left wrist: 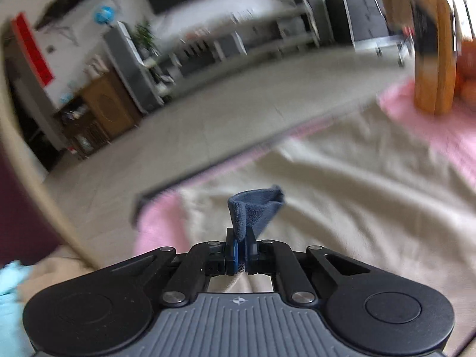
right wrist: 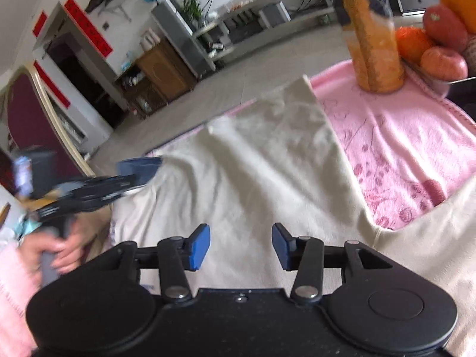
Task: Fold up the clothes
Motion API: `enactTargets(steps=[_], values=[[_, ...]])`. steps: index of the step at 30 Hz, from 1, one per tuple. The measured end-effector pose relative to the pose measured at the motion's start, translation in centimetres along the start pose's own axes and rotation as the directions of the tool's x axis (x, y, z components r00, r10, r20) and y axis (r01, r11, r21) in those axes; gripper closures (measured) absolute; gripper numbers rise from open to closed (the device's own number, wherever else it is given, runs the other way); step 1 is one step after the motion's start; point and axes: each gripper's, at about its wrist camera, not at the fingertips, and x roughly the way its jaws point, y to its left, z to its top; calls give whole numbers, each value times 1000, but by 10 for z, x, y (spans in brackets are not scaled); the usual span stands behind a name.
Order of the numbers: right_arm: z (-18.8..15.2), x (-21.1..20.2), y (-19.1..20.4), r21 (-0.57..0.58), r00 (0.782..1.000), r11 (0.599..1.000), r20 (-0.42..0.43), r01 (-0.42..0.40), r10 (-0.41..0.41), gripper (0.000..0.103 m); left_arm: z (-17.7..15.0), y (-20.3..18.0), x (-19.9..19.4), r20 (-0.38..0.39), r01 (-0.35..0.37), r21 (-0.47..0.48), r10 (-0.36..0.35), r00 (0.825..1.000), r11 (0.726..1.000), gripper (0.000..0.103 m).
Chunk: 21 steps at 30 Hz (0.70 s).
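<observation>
A cream garment (right wrist: 267, 160) lies spread over a pink blanket (right wrist: 401, 154) on the table; it also shows in the left wrist view (left wrist: 342, 193). My left gripper (left wrist: 241, 250) is shut on a small blue-grey cloth (left wrist: 255, 208), which sticks up from the jaws above the garment. The left gripper also shows blurred at the left of the right wrist view (right wrist: 131, 181). My right gripper (right wrist: 240, 244) is open and empty, just above the near part of the cream garment.
An orange bottle-like object (right wrist: 372, 44) and a bowl of fruit (right wrist: 440, 47) stand on the blanket at the far right. The table's far edge (right wrist: 184, 139) drops to the floor. A light blue cloth (left wrist: 9, 297) lies at the lower left.
</observation>
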Motion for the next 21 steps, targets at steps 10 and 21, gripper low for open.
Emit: enactTargets(steps=[10,21], values=[[8,-86,88,4,972,983,150,-184,181,56,-6,130,-225,288,-123,-265,200,936,956,97],[-14,-88,198,-117,958,961,116,-251,264,51,-80,206,-240,236,-139,-400,248,940,906,97]])
